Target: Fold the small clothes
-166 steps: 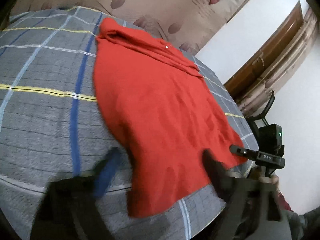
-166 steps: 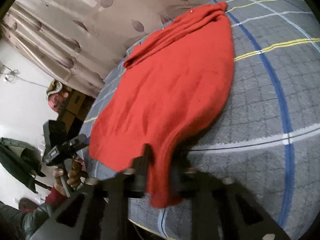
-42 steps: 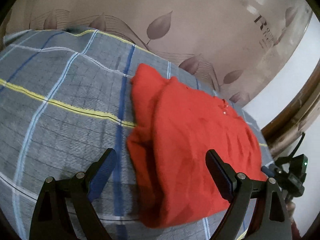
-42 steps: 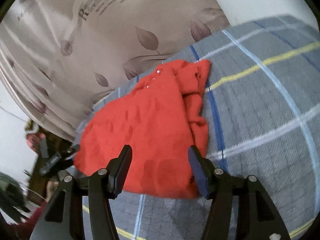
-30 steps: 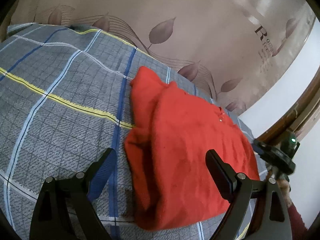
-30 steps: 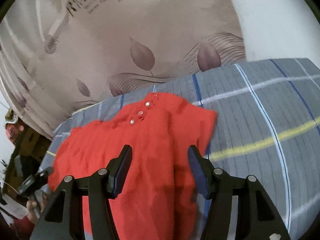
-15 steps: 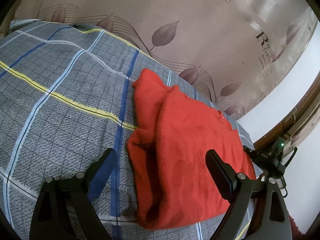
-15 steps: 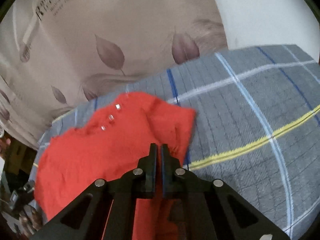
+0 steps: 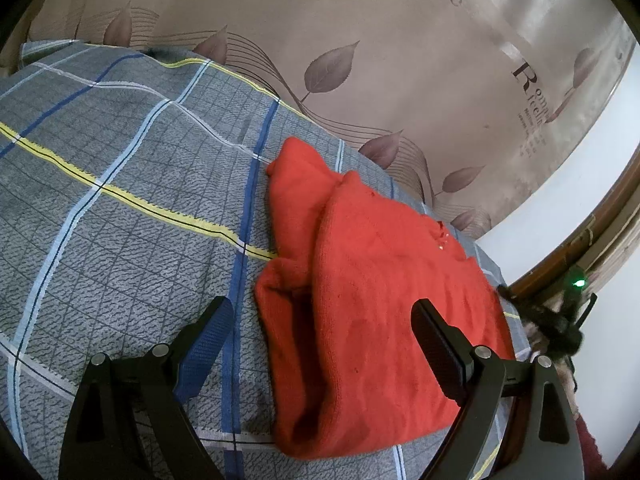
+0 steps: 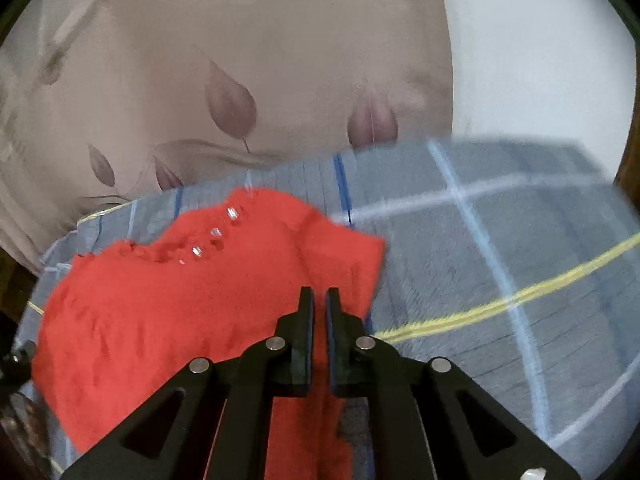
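A small red knit top (image 9: pixel 372 300) lies folded over on a grey plaid bedspread (image 9: pixel 120 208). My left gripper (image 9: pixel 320 320) is open and empty, its fingers standing either side of the top's near folded edge, above it. In the right wrist view the top (image 10: pixel 180 308) shows small clear buttons near the neckline. My right gripper (image 10: pixel 319 300) is shut with nothing between its jaws, hovering over the top's right side. The right gripper's body also shows in the left wrist view (image 9: pixel 552 320) past the bed's right edge.
A beige curtain with leaf prints (image 9: pixel 360 60) hangs behind the bed. A white wall and a wooden door frame (image 9: pixel 592 240) stand at the right. The bedspread (image 10: pixel 500 272) stretches out to the right of the top.
The top's lower half has been folded up over itself. My right gripper let go, closed empty and swung over the top's right side. The left gripper stays open and has barely moved.
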Demonstrator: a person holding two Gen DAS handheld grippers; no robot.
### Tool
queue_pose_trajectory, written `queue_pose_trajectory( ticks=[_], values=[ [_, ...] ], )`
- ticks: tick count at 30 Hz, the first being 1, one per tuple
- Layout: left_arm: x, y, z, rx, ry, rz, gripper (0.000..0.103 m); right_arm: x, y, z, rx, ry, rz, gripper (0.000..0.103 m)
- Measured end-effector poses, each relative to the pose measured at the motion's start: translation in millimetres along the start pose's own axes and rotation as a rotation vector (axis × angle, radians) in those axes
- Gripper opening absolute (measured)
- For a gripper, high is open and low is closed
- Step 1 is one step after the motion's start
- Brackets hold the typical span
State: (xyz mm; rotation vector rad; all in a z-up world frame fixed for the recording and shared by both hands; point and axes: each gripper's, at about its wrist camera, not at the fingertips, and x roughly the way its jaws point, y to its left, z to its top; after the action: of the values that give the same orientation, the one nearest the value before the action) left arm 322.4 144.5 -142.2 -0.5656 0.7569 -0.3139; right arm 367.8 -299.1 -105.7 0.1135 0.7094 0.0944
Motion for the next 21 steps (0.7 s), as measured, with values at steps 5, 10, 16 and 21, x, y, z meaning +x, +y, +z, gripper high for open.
queue_pose_trajectory(
  ticks=[5, 10, 16, 21],
  values=[
    [0, -1, 0, 0.003, 0.001, 0.006, 0.091, 10, 42, 2, -0.185, 0.033, -0.009, 0.009],
    [-1, -4, -1, 0.015, -0.002, 0.034, 0.091, 41, 25, -9, -0.143, 0.142, -0.016, 0.005],
    [-16, -20, -2, 0.096, -0.085, 0.176, 0.091, -10, 15, -14, -0.116, 0.029, 0.005, 0.009],
    [-23, -41, 0, 0.218, -0.137, 0.298, 0.091, -31, 0, -44, -0.170, 0.026, -0.090, 0.013]
  ],
)
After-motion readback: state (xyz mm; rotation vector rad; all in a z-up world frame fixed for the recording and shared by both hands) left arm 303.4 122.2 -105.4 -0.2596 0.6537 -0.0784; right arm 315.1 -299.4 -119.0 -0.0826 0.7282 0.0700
